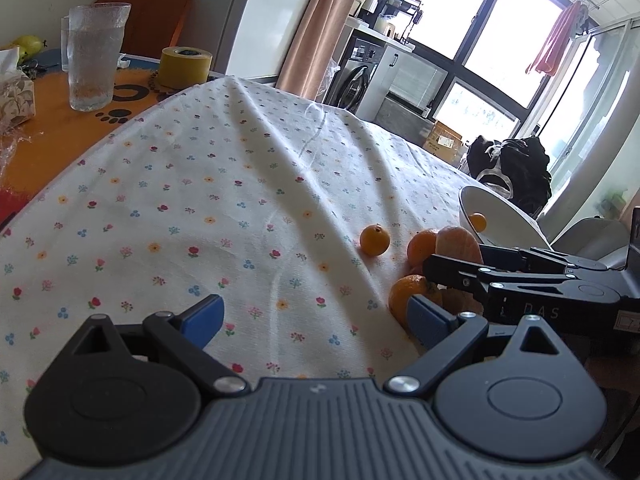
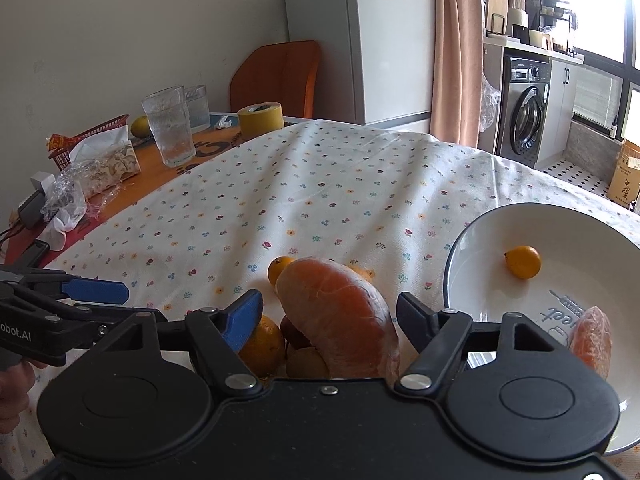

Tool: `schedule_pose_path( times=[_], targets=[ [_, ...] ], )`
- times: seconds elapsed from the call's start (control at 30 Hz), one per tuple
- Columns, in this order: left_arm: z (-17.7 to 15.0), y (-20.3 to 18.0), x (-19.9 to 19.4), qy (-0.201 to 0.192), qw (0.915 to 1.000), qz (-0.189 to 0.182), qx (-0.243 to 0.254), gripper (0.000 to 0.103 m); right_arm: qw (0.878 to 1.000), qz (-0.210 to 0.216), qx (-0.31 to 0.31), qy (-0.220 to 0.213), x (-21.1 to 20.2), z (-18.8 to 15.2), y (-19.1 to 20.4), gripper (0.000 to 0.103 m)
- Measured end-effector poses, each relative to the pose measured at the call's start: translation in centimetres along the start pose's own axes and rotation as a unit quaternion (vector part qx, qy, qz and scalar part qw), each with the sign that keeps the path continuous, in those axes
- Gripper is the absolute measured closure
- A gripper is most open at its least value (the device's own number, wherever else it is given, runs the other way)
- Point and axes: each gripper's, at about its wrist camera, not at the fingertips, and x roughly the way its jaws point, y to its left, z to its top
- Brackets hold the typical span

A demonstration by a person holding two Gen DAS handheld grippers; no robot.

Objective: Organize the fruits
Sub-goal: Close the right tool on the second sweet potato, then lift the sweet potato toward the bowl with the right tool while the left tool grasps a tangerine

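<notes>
Left-wrist view only: the left gripper hangs over bare floral tablecloth; a lone kumquat sits on the cloth right of centre; a dark bundle lies beyond the bowl's far rim.
Right-wrist view only: the inside of the white bowl at right, holding one kumquat and a wrapped orange wedge at lower right; a washing machine at upper right.
Both views: a ribbed glass and a yellow tape roll at upper left on the uncovered orange tabletop.
Left gripper pose: low over the cloth, blue fingers spread wide, nothing between them; in the right-wrist view it enters from the left edge, level.
Right gripper pose: the right gripper reaches over the fruit pile at lower centre, jaws parted on either side of the large pomelo-like segment; whether the pads touch it I cannot tell.
Segment axis: long axis runs from upper left to lower right in the right-wrist frame, rounded end towards the upper left.
Fruit pile: an orange and small brownish fruits lie beneath the segment, just left of the bowl.
</notes>
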Motion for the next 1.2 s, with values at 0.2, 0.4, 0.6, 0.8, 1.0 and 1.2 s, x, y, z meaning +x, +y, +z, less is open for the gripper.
schedule_pose_path(
  times=[0.2, 0.4, 0.6, 0.8, 1.0, 1.2],
  targets=[
    [0.0, 0.2, 0.1, 0.001, 1.0000, 0.003, -0.004, 0.006, 1.000, -0.011, -0.004, 0.008, 0.8, -0.1, 0.0, 0.043],
    [-0.1, 0.0, 0.3, 0.003, 1.0000, 0.003, -0.004, 0.006, 1.000, -0.008, -0.005, 0.011, 0.4, -0.7, -0.3, 0.049],
    [-0.2, -0.7, 0.2, 0.001, 1.0000, 0.003, 0.003, 0.006, 1.000, -0.003, -0.005, 0.010, -0.3, -0.9, -0.5, 0.060],
    [-0.2, -1.2, 0.2, -0.003, 1.0000, 0.004, 0.008, 0.006, 1.000, 0.000, 0.001, 0.001, -1.1, -1.1, -0.7, 0.063],
    [-0.1, -1.9, 0.4, -0.005, 0.9999, 0.002, 0.015, 0.006, 1.000, 0.002, 0.008, -0.016, -2.4, -1.1, -1.2, 0.064],
    [0.0, -2.9, 0.8, -0.006, 0.9996, -0.004, 0.027, 0.007, 0.999, 0.003, 0.021, -0.033, -3.7, -1.0, -2.1, 0.064]
  ],
)
